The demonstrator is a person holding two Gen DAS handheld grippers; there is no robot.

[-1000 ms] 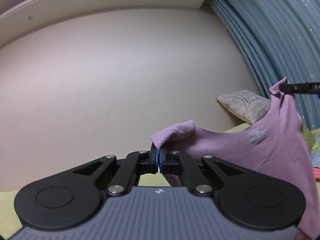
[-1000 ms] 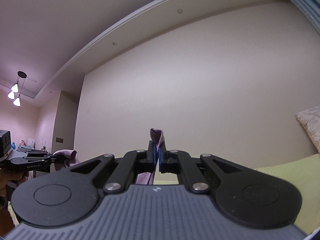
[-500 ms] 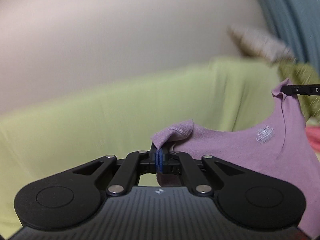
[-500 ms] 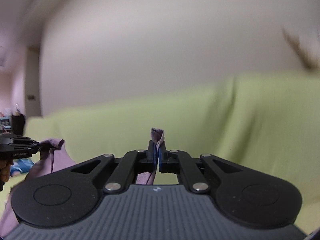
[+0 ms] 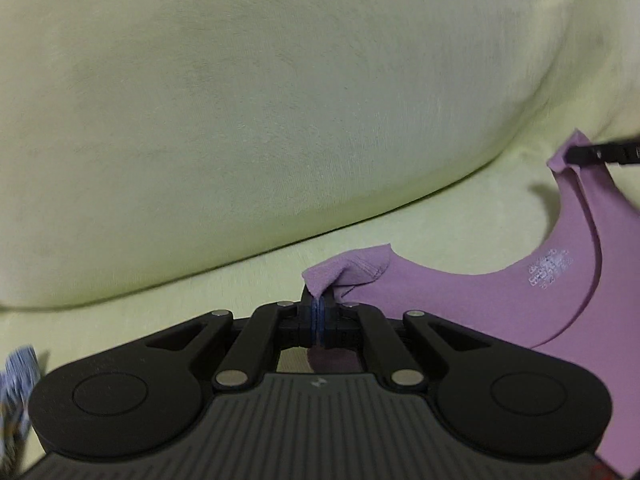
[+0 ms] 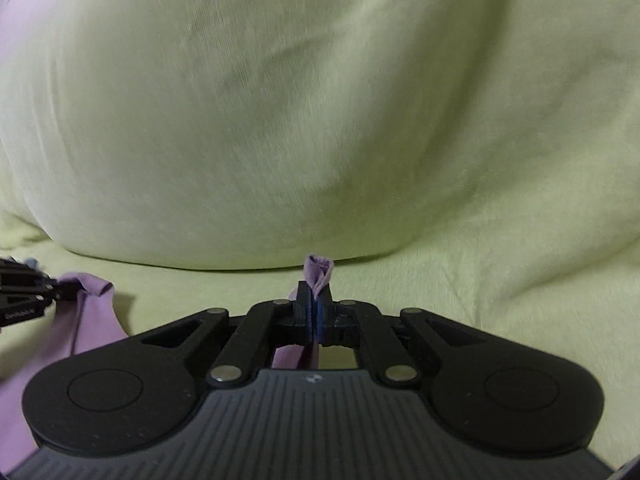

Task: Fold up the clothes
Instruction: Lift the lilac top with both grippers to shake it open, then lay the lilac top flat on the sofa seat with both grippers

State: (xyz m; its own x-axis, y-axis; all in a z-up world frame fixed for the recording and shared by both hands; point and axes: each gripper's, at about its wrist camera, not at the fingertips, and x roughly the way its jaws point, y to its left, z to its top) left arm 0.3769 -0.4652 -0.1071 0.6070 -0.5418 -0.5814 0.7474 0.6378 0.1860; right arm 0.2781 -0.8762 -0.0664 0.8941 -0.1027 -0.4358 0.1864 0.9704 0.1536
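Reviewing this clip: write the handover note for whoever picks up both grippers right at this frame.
Left gripper: jaws shut on one shoulder of the purple top.
Right gripper: jaws shut on the other shoulder.
The top hangs spread between them, in front of the yellow-green sofa cover.
Done: garment picked up by both shoulders.
Left: lay it flat on the seat, then make every fold; none is visible yet.

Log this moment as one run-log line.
left gripper: shut on purple top | right gripper: shut on purple top | top spread between them above green sheet

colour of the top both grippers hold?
Lilac purple top, whitish print near the neckline; clearest in left wrist view.
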